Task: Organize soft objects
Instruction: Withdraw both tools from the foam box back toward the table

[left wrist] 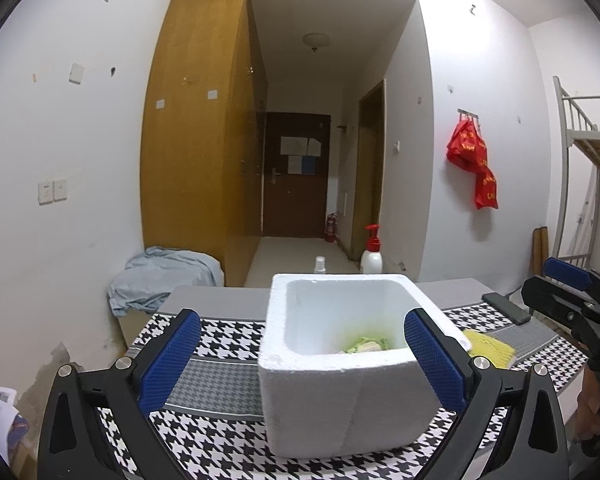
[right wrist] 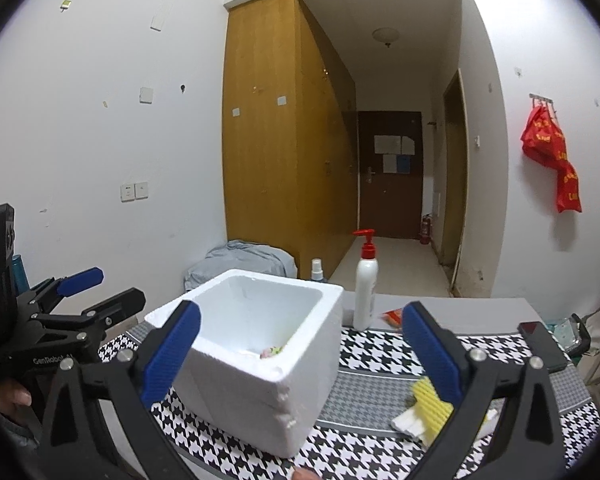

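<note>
A white foam box point(left wrist: 340, 380) point(right wrist: 260, 364) stands on the houndstooth table mat point(left wrist: 220, 340). Soft green and pale items point(left wrist: 366, 345) lie at its bottom; from the right wrist view only a small bit of them point(right wrist: 274, 351) shows. My left gripper point(left wrist: 300, 356) is open, its fingers straddling the box's near left part without touching it. My right gripper point(right wrist: 300, 356) is open and holds nothing, hovering near the box's right side. A yellow foam net point(right wrist: 430, 402) point(left wrist: 488, 346) lies on the mat to the right of the box, beside white foam pieces point(right wrist: 410, 422).
A white pump bottle with a red top point(right wrist: 365, 292) point(left wrist: 371, 254) and a small spray bottle point(right wrist: 317, 270) stand behind the box. A dark phone point(right wrist: 542, 344) point(left wrist: 506, 307) lies at the mat's right. A red packet point(right wrist: 394, 317) lies by the pump bottle. Grey cloth point(left wrist: 164, 280) sits on a seat at the left.
</note>
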{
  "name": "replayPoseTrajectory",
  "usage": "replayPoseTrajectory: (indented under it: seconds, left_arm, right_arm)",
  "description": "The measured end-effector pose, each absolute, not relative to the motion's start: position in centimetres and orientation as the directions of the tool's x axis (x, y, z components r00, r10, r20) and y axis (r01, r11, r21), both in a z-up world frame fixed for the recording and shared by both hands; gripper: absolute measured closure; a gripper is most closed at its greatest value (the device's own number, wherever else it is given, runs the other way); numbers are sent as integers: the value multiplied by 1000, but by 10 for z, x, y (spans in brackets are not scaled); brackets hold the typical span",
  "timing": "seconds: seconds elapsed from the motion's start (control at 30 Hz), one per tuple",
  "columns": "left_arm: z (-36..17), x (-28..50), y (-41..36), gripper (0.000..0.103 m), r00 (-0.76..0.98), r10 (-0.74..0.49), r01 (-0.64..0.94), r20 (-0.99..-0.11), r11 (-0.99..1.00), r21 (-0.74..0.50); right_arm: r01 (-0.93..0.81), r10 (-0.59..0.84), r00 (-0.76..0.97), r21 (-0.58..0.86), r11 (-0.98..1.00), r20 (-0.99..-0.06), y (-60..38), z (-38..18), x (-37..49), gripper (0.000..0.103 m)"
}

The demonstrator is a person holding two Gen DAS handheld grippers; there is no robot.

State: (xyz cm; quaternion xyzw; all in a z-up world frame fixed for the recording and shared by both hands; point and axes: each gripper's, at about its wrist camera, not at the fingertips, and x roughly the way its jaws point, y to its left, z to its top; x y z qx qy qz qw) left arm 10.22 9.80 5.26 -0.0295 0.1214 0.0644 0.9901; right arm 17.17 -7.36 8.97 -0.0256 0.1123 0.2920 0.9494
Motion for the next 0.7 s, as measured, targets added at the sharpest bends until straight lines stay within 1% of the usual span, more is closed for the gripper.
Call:
replayPoseTrajectory:
  seconds: [0.23,0.57,0.7]
  left_arm:
    - [53,93,93,1,965,101,-122,-241,990,-74]
    - [44,84,76,1,973,70,-85,-218,994,-63]
    - [37,78,73,1,977,68,-83,-203,994,-66]
  right_arm:
    - [-544,534,818,15,839,-213,-86,87,157,1]
    - [-516,515,838,46,855,-182,-105,77,142,1]
    - [-500,498,847,39,865,-188,-108,68,139,1]
